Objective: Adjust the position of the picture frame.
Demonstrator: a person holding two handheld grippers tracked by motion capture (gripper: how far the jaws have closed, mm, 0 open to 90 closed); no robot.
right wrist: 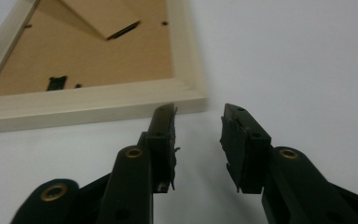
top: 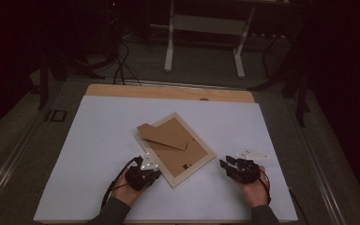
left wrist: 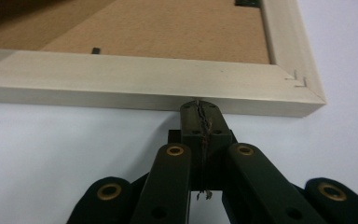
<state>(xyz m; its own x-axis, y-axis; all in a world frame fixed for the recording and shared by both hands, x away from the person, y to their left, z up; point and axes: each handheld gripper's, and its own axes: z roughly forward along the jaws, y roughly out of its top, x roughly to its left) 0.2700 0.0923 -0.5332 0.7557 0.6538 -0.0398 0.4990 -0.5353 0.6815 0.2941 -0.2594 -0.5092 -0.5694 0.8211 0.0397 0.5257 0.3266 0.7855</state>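
A pale wooden picture frame [top: 194, 169] lies face down and askew on the white table cover [top: 98, 140], its brown backboard and folded cardboard stand [top: 164, 136] facing up. My left gripper [top: 156, 173] is at the frame's near-left edge. In the left gripper view its jaws [left wrist: 200, 109] are shut with nothing between them, and the tip is right at the frame's side rail [left wrist: 144, 79]. My right gripper [top: 224, 163] rests on the cover right of the frame. In the right gripper view it [right wrist: 199, 114] stands open and empty just short of the frame's corner [right wrist: 186, 95].
A wooden strip [top: 168, 92] of the table runs along the far edge of the cover. Beyond it are a white desk stand [top: 204, 42] and cables on a dark floor. White cover stretches on both sides of the frame.
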